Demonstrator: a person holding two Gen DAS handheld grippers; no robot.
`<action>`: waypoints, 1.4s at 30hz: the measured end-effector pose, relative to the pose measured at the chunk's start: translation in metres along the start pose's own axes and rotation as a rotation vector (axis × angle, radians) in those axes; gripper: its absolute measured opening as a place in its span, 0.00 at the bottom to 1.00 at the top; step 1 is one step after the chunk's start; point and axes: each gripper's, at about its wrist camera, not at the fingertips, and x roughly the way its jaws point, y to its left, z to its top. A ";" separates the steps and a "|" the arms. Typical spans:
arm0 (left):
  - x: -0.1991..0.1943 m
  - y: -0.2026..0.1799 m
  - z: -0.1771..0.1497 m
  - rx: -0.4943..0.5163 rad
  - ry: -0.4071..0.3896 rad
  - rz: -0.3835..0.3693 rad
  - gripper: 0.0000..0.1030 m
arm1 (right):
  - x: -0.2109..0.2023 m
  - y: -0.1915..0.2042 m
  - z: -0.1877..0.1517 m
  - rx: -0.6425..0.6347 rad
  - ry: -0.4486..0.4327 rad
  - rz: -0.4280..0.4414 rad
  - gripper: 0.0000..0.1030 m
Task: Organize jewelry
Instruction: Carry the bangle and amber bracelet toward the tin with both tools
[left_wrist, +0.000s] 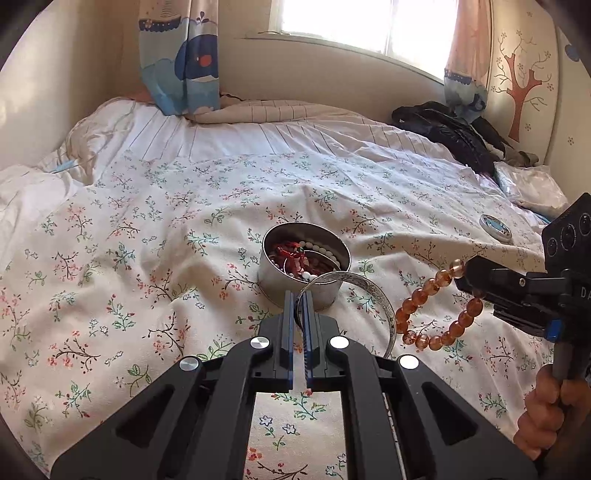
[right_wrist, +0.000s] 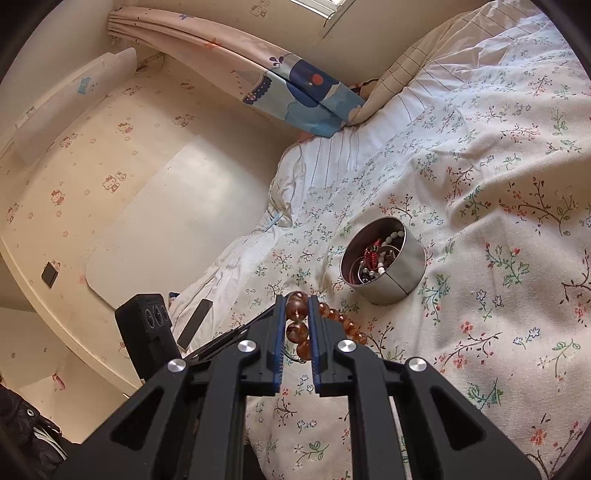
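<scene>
A round metal tin (left_wrist: 295, 284) holding several pieces of jewelry stands open on the floral bedspread; it also shows in the right wrist view (right_wrist: 399, 273). My left gripper (left_wrist: 299, 295) is shut on a silver bangle (left_wrist: 369, 295), held just in front of the tin's near wall. My right gripper (right_wrist: 297, 301) is shut on an amber bead bracelet (right_wrist: 297, 330), held above the bedspread to the near left of the tin. In the left wrist view the right gripper (left_wrist: 465, 271) comes in from the right with the bracelet (left_wrist: 424, 317) hanging from it.
The tin's lid (left_wrist: 495, 227) lies on the bedspread to the right. Dark clothing (left_wrist: 450, 133) is heaped at the far right by the wall. A curtain (left_wrist: 181, 62) hangs onto the bed's far side. A phone (right_wrist: 194, 323) lies at the bed's edge.
</scene>
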 end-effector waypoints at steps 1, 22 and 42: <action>0.000 0.000 0.000 0.000 -0.003 0.002 0.04 | 0.000 0.000 0.000 0.000 -0.001 0.003 0.12; -0.003 0.003 0.010 -0.031 -0.049 0.007 0.04 | 0.001 0.001 0.009 0.020 -0.033 0.075 0.12; 0.006 0.005 0.024 -0.047 -0.067 0.015 0.04 | 0.009 0.002 0.024 0.032 -0.056 0.111 0.12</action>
